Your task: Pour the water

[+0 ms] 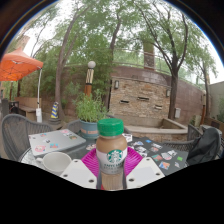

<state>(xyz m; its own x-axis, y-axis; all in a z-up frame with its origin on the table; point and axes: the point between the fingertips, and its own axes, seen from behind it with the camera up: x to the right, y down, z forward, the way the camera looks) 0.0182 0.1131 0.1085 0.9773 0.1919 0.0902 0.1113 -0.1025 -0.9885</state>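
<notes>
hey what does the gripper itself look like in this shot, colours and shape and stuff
The gripper has two chunky white fingers with angular, faceted outer faces, showing at the bottom of the gripper view. Each bears a bright magenta pad on its inner face. No cables, markings, hand or sleeve are visible.

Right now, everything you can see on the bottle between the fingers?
The bottle stands upright between the fingers, whose pink pads flank it. It has a brown screw cap, a clear neck showing tan liquid, and a label with a green round logo. It looks like glass or clear plastic, cap on, seemingly full. The pads sit close against both sides, though I cannot tell whether they press on it. Its base is hidden. The table lies behind it.
</notes>
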